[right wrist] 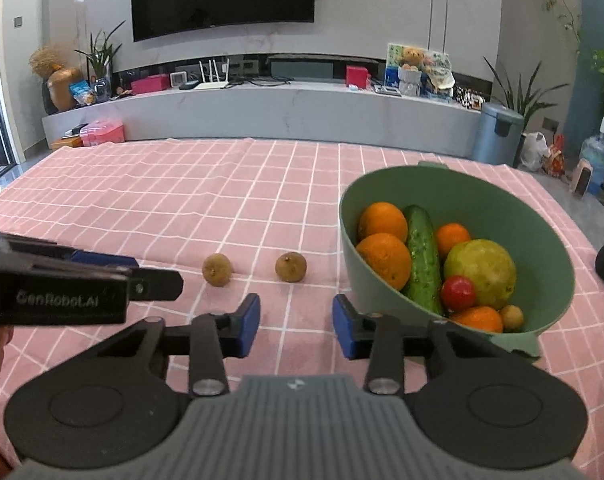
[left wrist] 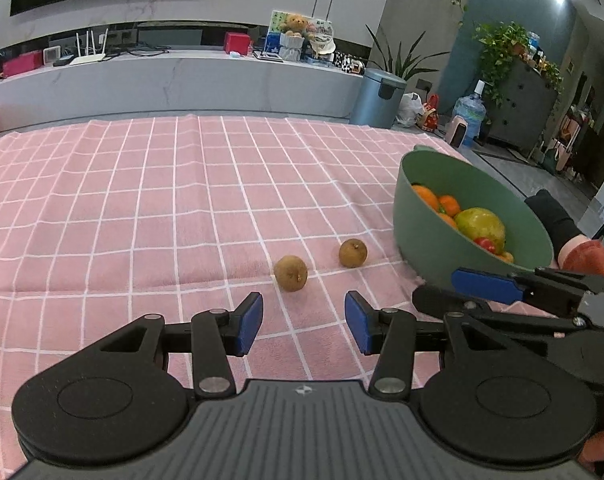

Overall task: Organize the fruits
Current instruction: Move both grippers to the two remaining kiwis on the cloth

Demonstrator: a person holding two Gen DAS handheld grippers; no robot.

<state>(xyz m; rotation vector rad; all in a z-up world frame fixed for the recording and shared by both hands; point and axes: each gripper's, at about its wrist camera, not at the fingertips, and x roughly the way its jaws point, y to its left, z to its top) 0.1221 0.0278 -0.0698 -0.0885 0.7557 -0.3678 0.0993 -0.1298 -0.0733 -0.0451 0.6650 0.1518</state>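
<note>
Pink-checked tabletop point(left wrist: 141, 208): from the left wrist, the left hand-held gripper point(left wrist: 304, 322) gapes empty near a longan point(left wrist: 290, 273); a nudge could roll it. From the right wrist, the right hand-held gripper point(right wrist: 295, 326), apart and empty, crowds the bowl point(right wrist: 550, 240), risking a bump.

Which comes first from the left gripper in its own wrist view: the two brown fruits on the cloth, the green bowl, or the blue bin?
From the left gripper:
1. Nearer brown fruit, just ahead between the fingers.
2. Farther brown fruit, ahead, slightly right.
3. Green bowl, right side of the cloth.
4. Blue bin, on the floor beyond the table.
</note>
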